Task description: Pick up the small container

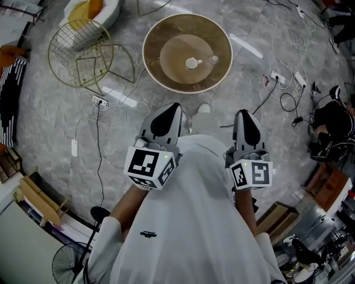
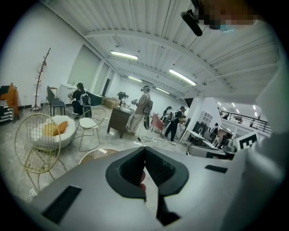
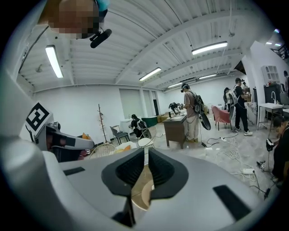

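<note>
A small white container (image 1: pixel 192 63) sits at the middle of a round glass-topped table (image 1: pixel 152 69), with a small clear item (image 1: pixel 213 59) just to its right. Both grippers are held close to the person's chest, well short of the table. My left gripper (image 1: pixel 168 112) points at the table's near rim, and its jaws (image 2: pixel 144 149) meet at the tips with nothing held. My right gripper (image 1: pixel 247 119) hangs to the right of the table. Its jaws (image 3: pixel 146 151) stand apart by a narrow slit with nothing between them. The tan table top (image 3: pixel 137 191) shows through that slit.
A gold wire chair (image 1: pixel 80 52) and a white round seat with a yellow cushion (image 1: pixel 91 11) stand left of the table. Power strips and cables (image 1: pixel 277 77) trail over the marble floor. Wooden boxes (image 1: pixel 280 219) sit at the lower right, a fan (image 1: pixel 69 263) at the lower left. Several people stand far off.
</note>
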Action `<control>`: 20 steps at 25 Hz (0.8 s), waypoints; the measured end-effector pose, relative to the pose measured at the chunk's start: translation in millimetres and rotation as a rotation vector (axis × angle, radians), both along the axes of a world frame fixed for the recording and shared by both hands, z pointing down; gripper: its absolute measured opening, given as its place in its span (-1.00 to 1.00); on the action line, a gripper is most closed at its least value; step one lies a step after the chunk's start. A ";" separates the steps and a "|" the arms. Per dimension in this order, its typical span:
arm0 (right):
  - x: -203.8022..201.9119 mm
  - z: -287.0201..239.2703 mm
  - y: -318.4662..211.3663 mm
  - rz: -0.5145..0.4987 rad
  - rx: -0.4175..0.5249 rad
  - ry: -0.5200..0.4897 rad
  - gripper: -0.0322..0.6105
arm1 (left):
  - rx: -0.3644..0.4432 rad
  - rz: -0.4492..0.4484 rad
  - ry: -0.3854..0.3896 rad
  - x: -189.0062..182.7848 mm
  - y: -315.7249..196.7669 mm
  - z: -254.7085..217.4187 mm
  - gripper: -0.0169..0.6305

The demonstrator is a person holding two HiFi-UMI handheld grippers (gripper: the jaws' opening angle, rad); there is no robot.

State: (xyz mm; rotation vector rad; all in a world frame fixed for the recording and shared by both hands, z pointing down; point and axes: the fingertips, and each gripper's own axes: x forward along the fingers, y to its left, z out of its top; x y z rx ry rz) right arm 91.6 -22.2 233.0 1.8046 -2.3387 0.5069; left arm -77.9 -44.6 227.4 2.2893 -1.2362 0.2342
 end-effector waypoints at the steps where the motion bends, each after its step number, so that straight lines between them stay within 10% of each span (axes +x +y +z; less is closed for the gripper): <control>1: -0.2 0.7 0.6 -0.005 0.000 0.001 -0.79 | 0.003 -0.003 -0.001 -0.3 0.9 -0.4 -0.89; 20: 22.2 63.2 -45.2 -0.114 -0.056 -0.006 -0.70 | -0.093 0.014 -0.107 37.0 -21.5 48.2 -0.89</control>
